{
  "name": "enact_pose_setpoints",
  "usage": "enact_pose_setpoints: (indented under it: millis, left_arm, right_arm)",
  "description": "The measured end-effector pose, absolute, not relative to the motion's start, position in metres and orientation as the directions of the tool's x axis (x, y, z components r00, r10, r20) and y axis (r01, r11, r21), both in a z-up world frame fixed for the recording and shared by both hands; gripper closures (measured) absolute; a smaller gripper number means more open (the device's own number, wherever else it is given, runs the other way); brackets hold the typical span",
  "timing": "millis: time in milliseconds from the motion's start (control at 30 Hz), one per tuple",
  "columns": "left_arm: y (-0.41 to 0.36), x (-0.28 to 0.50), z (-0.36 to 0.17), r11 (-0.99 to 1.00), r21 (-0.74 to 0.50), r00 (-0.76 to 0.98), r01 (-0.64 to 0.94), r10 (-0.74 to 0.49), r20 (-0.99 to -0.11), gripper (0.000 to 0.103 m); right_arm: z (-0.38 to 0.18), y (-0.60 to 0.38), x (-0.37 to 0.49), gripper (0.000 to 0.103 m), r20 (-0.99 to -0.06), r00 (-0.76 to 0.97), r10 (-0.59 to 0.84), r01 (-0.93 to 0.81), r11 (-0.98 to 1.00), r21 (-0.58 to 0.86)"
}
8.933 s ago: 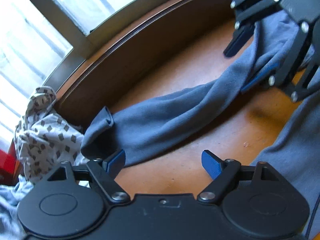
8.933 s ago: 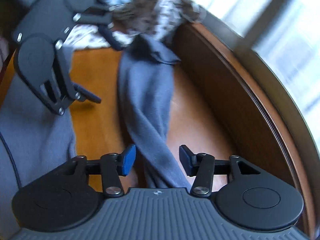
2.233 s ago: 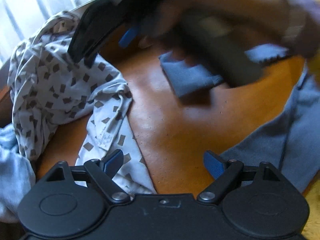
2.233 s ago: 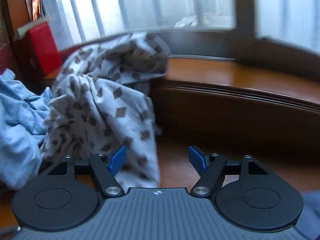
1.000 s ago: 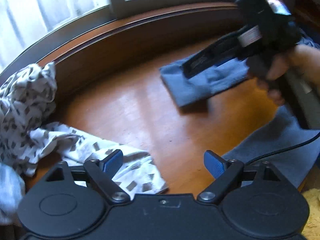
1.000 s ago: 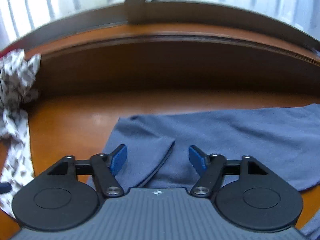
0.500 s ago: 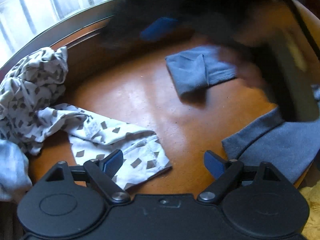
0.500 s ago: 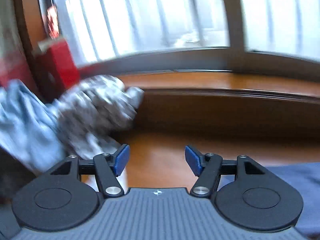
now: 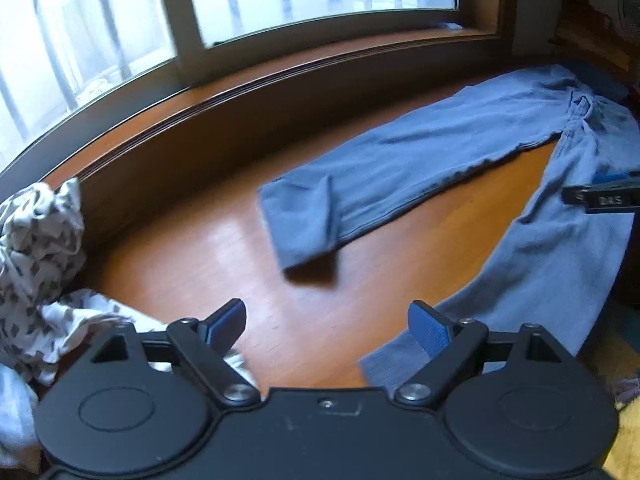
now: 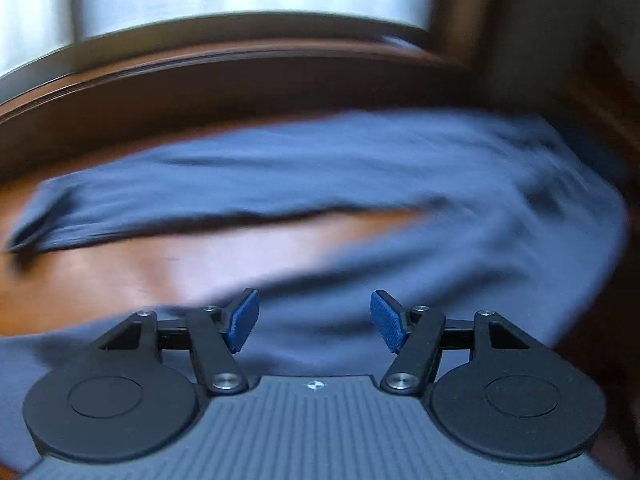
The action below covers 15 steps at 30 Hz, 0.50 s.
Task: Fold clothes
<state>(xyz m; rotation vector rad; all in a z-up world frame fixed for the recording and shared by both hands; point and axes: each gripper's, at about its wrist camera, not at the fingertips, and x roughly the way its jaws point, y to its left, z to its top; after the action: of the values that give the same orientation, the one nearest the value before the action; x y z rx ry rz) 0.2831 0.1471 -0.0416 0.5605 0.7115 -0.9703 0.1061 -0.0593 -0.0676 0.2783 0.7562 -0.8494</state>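
Observation:
A pair of grey-blue trousers (image 9: 440,152) lies spread on the brown wooden table (image 9: 224,256), legs apart in a V, the far leg's hem folded back. It also shows, blurred, in the right wrist view (image 10: 360,184). My left gripper (image 9: 326,326) is open and empty above the bare wood near the table's front, with the near leg's hem under its right finger. My right gripper (image 10: 314,322) is open and empty above the near trouser leg; its tip shows at the right edge of the left wrist view (image 9: 608,196).
A white garment with brown diamond print (image 9: 36,248) is heaped at the table's left, one end under my left finger. A raised wooden sill (image 9: 280,76) and windows run along the back. A yellow cloth (image 9: 628,440) shows at the lower right.
The right gripper has swung from the left clothes heap over to the trousers' right side. The left wrist view has turned right, now showing the whole trousers.

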Motion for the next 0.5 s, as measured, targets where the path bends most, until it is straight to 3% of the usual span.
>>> enact_pose_setpoints:
  millis: [133, 300, 400, 500]
  left_arm:
    - [0.122, 0.262, -0.05, 0.472, 0.102, 0.369, 0.876, -0.517, -0.772, 0.016]
    - [0.083, 0.232, -0.058, 0.516, 0.137, 0.412, 0.846, -0.467, -0.782, 0.016]
    - [0.059, 0.214, -0.059, 0.563, 0.14, 0.434, 0.815, -0.432, -0.791, 0.016]
    - [0.043, 0.197, -0.058, 0.61, 0.159, 0.471, 0.776, -0.393, -0.79, 0.016]
  right_arm:
    - [-0.084, -0.088, 0.076, 0.038, -0.713, 0.36, -0.602, 0.829, 0.556, -0.051]
    - [-0.097, -0.093, 0.066, 0.038, -0.665, 0.34, -0.665, 0.759, 0.611, -0.223]
    - [-0.095, -0.095, 0.05, 0.038, -0.665, 0.427, -0.613, 0.712, 0.681, -0.171]
    - [-0.089, -0.111, 0.03, 0.038, -0.678, 0.55, -0.487, 0.651, 0.759, -0.017]
